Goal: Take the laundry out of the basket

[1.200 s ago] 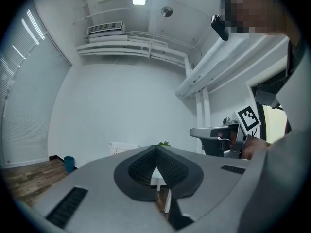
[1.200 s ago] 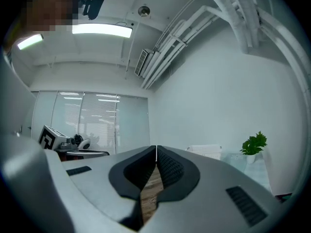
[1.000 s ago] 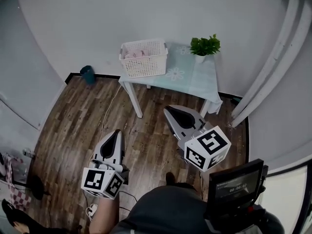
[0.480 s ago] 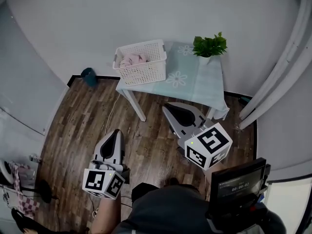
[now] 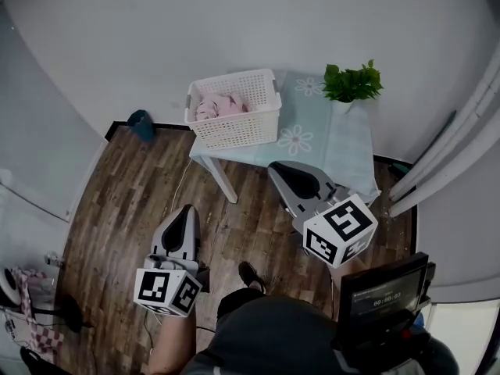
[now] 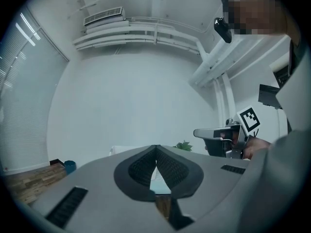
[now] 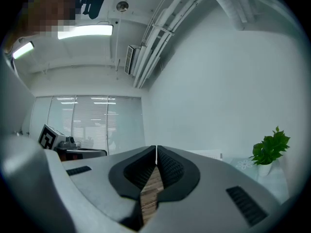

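Left gripper: jaws together, empty; low over the wood floor
Right gripper: jaws together, empty; just short of the table
Table: nearer than a second ago; approach under way
Laundry basket: on the table's left end; pink laundry inside, untouched

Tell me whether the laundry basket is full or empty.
Not empty: pink laundry lies inside the white basket on the table.
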Tool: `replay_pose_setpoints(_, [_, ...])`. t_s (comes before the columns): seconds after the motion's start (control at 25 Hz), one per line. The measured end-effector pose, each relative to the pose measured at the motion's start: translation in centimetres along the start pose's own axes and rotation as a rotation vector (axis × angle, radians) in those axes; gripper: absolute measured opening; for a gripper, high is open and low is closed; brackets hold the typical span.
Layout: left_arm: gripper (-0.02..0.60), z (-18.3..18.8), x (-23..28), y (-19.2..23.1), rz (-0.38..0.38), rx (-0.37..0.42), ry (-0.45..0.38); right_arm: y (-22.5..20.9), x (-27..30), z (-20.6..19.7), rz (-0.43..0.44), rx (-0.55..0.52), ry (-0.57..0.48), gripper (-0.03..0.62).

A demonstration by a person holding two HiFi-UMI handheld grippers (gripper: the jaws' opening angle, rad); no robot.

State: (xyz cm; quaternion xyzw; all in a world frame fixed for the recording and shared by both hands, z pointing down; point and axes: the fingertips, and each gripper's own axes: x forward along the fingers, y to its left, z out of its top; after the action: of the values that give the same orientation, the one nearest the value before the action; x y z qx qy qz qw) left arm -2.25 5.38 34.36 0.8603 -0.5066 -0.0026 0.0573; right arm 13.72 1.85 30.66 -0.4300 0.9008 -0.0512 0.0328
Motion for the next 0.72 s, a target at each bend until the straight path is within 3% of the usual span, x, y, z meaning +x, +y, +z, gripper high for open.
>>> replay_pose_setpoints(0.48, [0.009, 2.1, 9.7, 12.5, -0.059, -0.011, -0.018, -4.3, 15.8, 1.1, -0.022, -0.025, -0.016, 0.018])
replay_pose_setpoints(0.72, [0.009, 2.5, 13.6, 18.3, -0.029, -0.035, -0.015, -5.4, 22.0, 0.5, 0.007, -0.019, 0.024, 0.018])
